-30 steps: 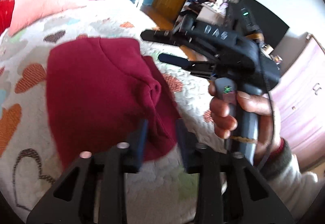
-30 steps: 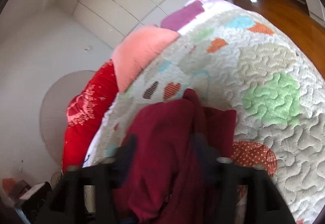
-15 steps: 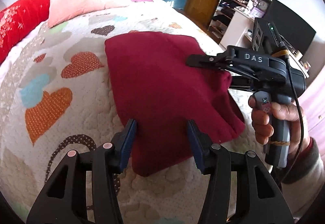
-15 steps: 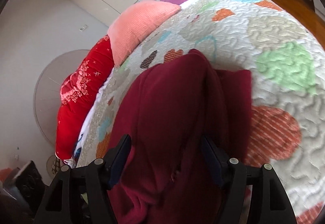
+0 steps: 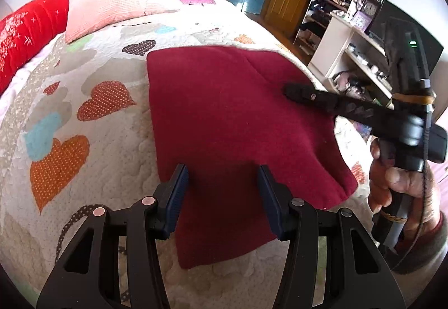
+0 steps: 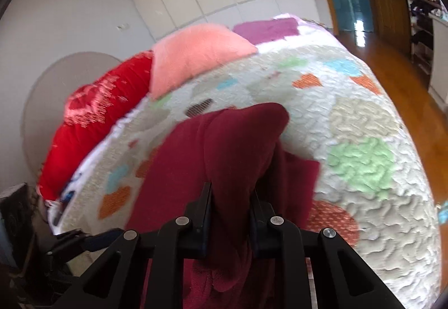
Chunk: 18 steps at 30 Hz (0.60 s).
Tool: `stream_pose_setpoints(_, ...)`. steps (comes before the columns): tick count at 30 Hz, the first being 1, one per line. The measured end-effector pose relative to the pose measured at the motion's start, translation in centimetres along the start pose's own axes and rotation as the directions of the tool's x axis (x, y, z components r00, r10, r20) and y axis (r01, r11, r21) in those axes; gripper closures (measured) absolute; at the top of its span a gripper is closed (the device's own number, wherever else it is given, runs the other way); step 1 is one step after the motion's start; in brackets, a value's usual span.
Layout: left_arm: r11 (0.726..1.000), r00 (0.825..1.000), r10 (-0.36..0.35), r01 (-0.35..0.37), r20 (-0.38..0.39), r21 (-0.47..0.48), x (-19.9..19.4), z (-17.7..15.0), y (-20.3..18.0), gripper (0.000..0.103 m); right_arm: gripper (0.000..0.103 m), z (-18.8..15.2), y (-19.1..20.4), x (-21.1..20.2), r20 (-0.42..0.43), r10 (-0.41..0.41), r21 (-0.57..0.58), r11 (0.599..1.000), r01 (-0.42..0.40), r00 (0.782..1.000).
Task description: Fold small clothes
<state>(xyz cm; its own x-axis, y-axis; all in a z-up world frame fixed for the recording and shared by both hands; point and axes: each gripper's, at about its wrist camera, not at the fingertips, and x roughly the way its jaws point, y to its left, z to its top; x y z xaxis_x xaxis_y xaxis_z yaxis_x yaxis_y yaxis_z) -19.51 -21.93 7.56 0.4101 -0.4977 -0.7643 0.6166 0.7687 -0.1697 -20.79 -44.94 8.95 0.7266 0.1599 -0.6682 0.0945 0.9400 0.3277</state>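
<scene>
1. Left wrist view: the dark red garment (image 5: 224, 118) lies spread on the heart-patterned quilt (image 5: 84, 118) of the bed, its near edge towards the camera and its far edge near the middle of the quilt. The left hand-held gripper (image 5: 222, 197) hovers over that near edge with its fingers spread wide apart and nothing between them, so it is released.

2. Same view: the right hand-held gripper (image 5: 296, 92) reaches in from the right, held by the person's hand (image 5: 397, 183), with its tip at the garment's right side. Whether it grasps cloth cannot be told from here.

3. Right wrist view: the right hand-held gripper (image 6: 231, 199) is clenched on a bunched ridge of the dark red garment (image 6: 232, 146), which rises between the fingers and stands up off the quilt (image 6: 364, 141). A pink pillow (image 6: 196, 54) and a red cushion (image 6: 106, 110) sit at the head of the bed, well apart from the work.

4. Step in hand, as I judge it: a fold is starting, with the right side pinched and lifted.

5. The next move likely calls for carrying that pinched edge across the garment towards its left side, while the left hand-held gripper either pins or takes the near edge so the cloth does not drag along the quilt.
</scene>
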Motion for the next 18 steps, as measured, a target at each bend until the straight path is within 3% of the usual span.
stream_pose_setpoints(2, 0.999, 0.999, 0.036, -0.036, 0.006, 0.022, 0.3, -0.2, -0.3, 0.052, 0.083, -0.6, -0.9, 1.6, -0.036, -0.097, -0.021, 0.995, 0.096, 0.995)
stream_pose_setpoints(5, 0.997, 0.998, 0.063, -0.063, 0.005, 0.044, 0.2, -0.3, -0.6, 0.052, 0.075, -1.1, -2.5, 1.6, -0.043, -0.052, 0.059, 0.997, 0.055, 0.998)
stream_pose_setpoints(9, 0.998, 0.998, 0.059, -0.059, 0.004, 0.02, -0.4, 0.3, 0.0, 0.052, 0.072, -0.4, -1.4, -1.5, 0.029, -0.096, 0.002, 0.995, 0.096, 0.995)
stream_pose_setpoints(13, 0.995, 0.994, 0.101, -0.102, 0.045, 0.015, -1.0, 1.7, 0.4, 0.052, 0.072, 0.6, 0.0, -3.4, 0.082, -0.007, -0.017, 1.0, 0.009, 0.997)
stream_pose_setpoints(18, 0.99, 0.989, 0.141, -0.141, 0.045, -0.009, 0.4, 3.4, 1.7, 0.052, 0.072, 1.1, 1.9, -1.1, 0.052, -0.003, -0.064, 0.998, 0.007, 0.999)
